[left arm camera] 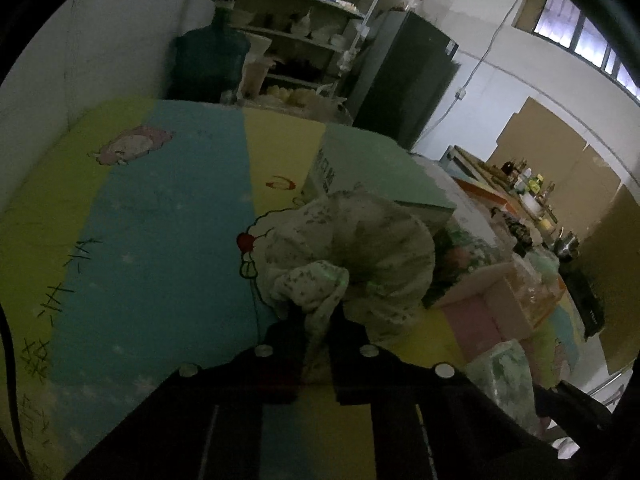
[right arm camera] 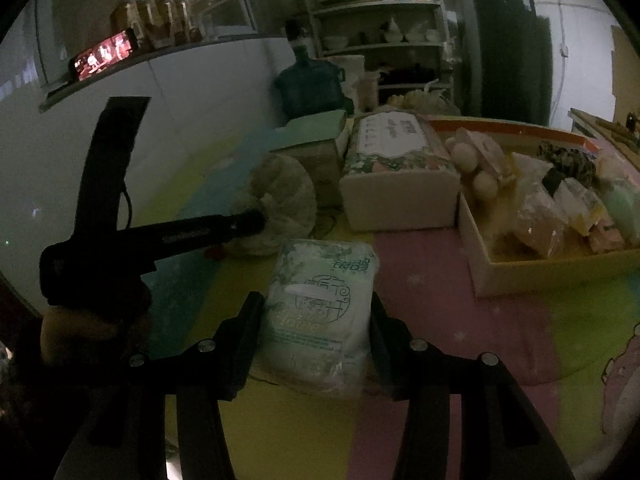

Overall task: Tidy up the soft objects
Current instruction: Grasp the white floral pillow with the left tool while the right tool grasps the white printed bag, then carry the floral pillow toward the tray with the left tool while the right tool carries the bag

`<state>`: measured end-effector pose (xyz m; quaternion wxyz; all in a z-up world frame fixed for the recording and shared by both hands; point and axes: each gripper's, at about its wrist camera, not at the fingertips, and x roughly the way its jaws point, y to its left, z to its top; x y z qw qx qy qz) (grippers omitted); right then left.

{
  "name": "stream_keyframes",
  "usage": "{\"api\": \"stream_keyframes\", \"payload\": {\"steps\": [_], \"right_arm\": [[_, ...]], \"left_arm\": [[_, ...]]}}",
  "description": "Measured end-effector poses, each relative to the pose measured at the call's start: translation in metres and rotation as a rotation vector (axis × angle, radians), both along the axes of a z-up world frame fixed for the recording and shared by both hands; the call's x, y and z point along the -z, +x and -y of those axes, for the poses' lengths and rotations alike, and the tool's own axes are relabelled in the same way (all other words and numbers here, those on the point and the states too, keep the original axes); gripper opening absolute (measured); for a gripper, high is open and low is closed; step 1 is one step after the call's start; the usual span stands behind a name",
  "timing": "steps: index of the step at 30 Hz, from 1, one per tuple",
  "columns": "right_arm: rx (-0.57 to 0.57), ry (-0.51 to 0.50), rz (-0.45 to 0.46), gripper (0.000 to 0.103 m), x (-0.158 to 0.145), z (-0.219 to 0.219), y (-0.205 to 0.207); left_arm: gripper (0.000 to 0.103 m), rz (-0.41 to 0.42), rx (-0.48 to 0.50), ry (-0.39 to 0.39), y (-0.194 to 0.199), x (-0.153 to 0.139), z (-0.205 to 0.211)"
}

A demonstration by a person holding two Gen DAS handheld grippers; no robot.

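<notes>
Now floral cloth (left arm camera: 352,256) pinched in left tool (left arm camera: 318,320)

Quick tally: two tools, the left tool (left arm camera: 318,320) and the right tool (right arm camera: 316,320). One floral cloth bundle (left arm camera: 360,248), one soft tissue pack (right arm camera: 320,312), one bigger floral tissue box (right arm camera: 396,160), one green-topped box (left arm camera: 376,164), one open cardboard tray (right arm camera: 560,268) with more small packets inside than can be counted, and one blue water jug (right arm camera: 308,84).
</notes>
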<state>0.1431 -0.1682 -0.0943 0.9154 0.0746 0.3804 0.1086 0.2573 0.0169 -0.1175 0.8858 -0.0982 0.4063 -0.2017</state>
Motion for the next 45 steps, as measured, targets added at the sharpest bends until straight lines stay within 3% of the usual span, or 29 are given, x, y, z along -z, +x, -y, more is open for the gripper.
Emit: {"api": "stream_keyframes", "payload": {"steps": [18,31,45], "right_arm": [[0.010,0.013,0.065,0.051,-0.018,0.012,-0.005],[0.017,0.005,0.144,0.051,-0.047,0.023,-0.015],[0.031,0.011,0.196,0.051,-0.064,0.050,-0.022]], "left_arm": [[0.010,0.251,-0.081,0.051,-0.067,-0.060,-0.001],[0.010,0.315,-0.104,0.089,-0.087,-0.088,0.010],[0.010,0.332,-0.105,0.098,-0.093,-0.098,0.035]]}}
